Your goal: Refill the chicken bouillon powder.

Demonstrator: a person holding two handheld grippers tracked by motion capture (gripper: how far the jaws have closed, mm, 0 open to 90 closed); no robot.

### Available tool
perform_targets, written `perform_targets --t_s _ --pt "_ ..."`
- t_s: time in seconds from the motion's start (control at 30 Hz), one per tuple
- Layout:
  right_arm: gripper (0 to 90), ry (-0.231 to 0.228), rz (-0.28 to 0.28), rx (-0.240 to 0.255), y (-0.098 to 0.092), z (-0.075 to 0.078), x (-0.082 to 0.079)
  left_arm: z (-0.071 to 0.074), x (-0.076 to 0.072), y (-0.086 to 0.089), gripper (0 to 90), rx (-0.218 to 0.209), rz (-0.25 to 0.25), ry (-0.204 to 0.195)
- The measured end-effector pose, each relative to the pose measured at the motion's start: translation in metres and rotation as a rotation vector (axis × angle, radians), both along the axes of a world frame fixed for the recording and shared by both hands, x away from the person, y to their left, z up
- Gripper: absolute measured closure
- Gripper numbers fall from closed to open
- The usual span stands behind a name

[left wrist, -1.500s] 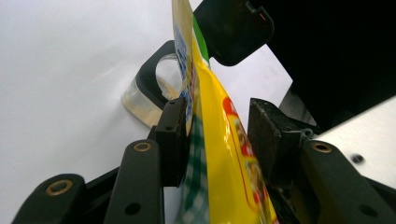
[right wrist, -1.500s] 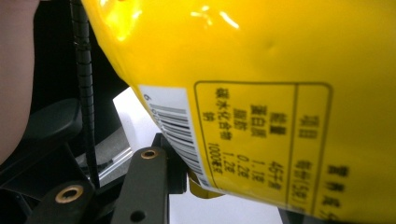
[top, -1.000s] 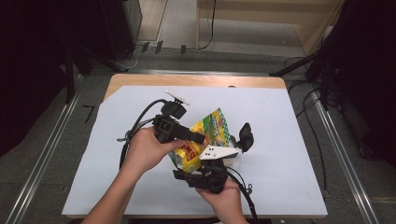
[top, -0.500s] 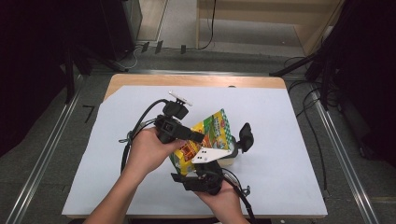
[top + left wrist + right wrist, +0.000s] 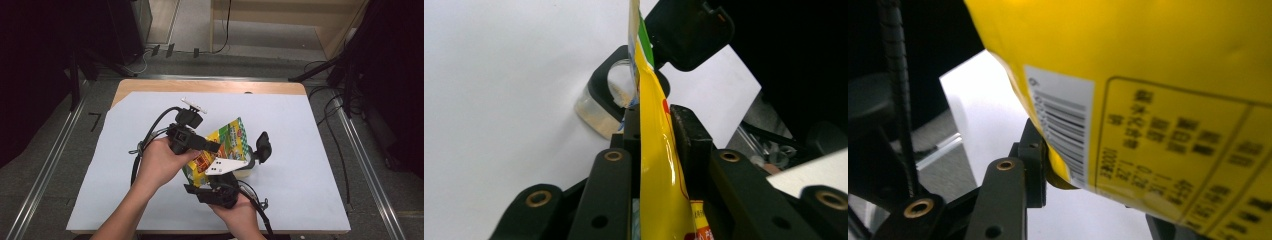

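A yellow snack bag (image 5: 231, 140) with green and red print is held above the white table cover between both hands. My left gripper (image 5: 209, 146) comes in from the left; its jaws have just eased open slightly, and its pads (image 5: 688, 134) still pinch the bag's edge (image 5: 655, 125). My right gripper (image 5: 214, 179) comes up from below with its grey plate on top. Its jaws have just been closing, and its left pad (image 5: 1034, 165) presses the bag's barcode corner (image 5: 1063, 130). The right jaw is mostly hidden behind the bag.
A small clear container (image 5: 596, 111) with a black rim and a raised black lid (image 5: 263, 145) stands on the white cover (image 5: 310, 150) just right of the bag. Cables trail from both grippers. The wooden table edge (image 5: 210, 86) runs along the back.
The bag and both hands have stayed almost in place. The bag's top has tilted slightly between the frames.
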State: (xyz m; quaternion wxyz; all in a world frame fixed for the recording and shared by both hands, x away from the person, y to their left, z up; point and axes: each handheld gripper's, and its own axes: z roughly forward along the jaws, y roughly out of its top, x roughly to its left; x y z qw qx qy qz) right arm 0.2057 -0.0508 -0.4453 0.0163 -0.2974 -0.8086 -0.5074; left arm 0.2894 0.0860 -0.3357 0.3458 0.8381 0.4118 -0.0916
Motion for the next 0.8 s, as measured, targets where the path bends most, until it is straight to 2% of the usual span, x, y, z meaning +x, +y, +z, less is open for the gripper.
perform_targets --t_s 0.17,0.3,0.4,0.57,0.6,0.67,0.73,0.8 --pt "65.6 0.007 0.011 0.045 -0.002 0.001 0.001 0.004 0.001 0.000 75.5 -0.006 -0.006 0.005" --pt "65.2 0.010 0.012 0.063 -0.001 0.002 0.004 0.007 0.008 -0.003 78.3 0.033 -0.013 0.021" --pt "64.9 0.018 -0.002 0.073 -0.001 0.006 0.008 0.010 0.022 -0.004 78.9 0.021 -0.019 0.071" --pt "65.0 0.023 -0.012 0.091 -0.001 0.009 0.013 0.011 0.029 -0.004 79.3 0.006 -0.017 0.084" --pt "65.0 0.019 -0.012 0.079 -0.001 0.009 0.014 0.006 0.033 -0.002 79.2 -0.013 -0.015 0.109" --pt "65.0 0.019 -0.009 0.068 -0.002 0.007 0.014 0.004 0.034 -0.001 79.1 -0.026 -0.013 0.116" --pt "65.0 0.028 -0.004 0.068 -0.003 0.004 0.015 -0.002 0.037 0.000 78.9 -0.030 0.000 0.145" --pt "65.0 0.029 -0.003 0.070 -0.003 0.004 0.015 -0.002 0.037 0.000 78.8 -0.037 0.005 0.144"
